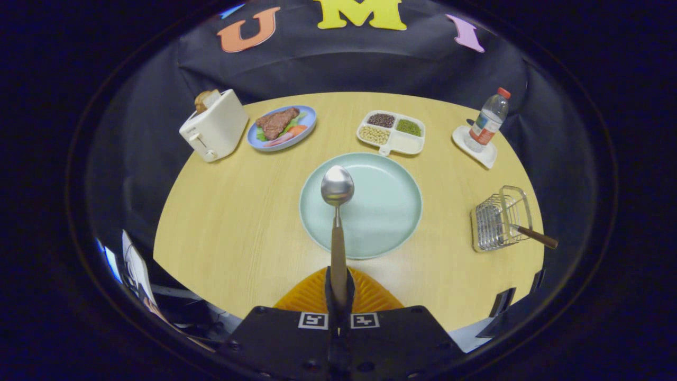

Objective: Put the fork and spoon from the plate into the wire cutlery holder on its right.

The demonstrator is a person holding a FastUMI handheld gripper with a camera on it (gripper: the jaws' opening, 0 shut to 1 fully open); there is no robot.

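While the gripper (338, 296) is clamped on the spoon (337, 211) handle, expect a light, stiff, slippery tool; grip low, away from the bowl, toward the holder (500, 219).

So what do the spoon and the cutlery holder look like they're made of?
Spoon, handle clamped in the gripper: polished metal bowl, mirror glare; the brown handle looks like wood, possibly plastic. Wire cutlery holder: thin bright metal wire, likely chromed steel, see-through grid.
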